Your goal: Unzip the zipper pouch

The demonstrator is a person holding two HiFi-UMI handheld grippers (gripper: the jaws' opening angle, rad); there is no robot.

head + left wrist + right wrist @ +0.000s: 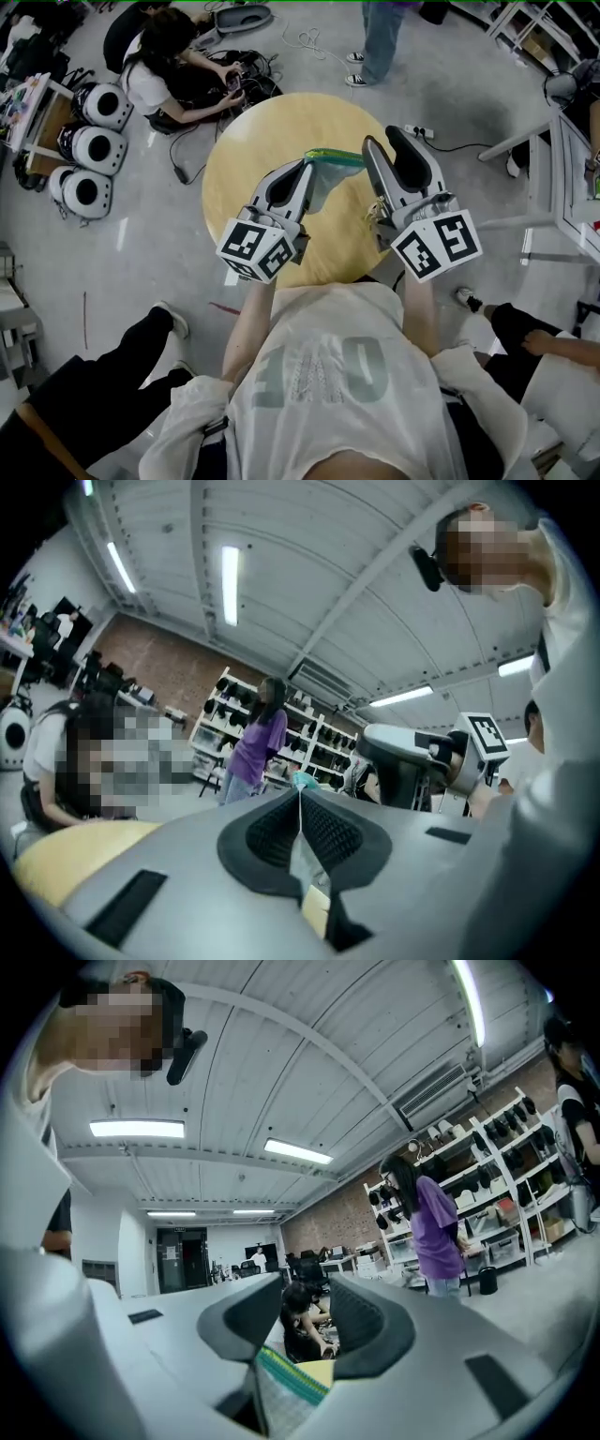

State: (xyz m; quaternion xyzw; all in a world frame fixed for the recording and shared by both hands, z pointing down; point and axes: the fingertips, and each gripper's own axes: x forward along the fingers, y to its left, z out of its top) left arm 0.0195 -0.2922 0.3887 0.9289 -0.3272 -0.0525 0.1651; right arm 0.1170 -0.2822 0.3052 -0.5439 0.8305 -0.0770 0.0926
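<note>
Zipper pouch [328,173] is clamped by left gripper [300,799]; right gripper [307,1309] gapes around its edge, clear only in right gripper view.

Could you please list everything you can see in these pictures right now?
Table: one, pale yellow, round, centre.
Zipper pouch: one, clear with green zip, over the table.
Pods: three, white with black ovals, floor at left.
Power strip: one, white, floor past the table.
Other people: one crouching upper left, one standing at top.
Shelves: white, by brick wall.
Left tongs: grey, shut on the zipper pouch.
Right tongs: grey, open around the pouch's edge.
</note>
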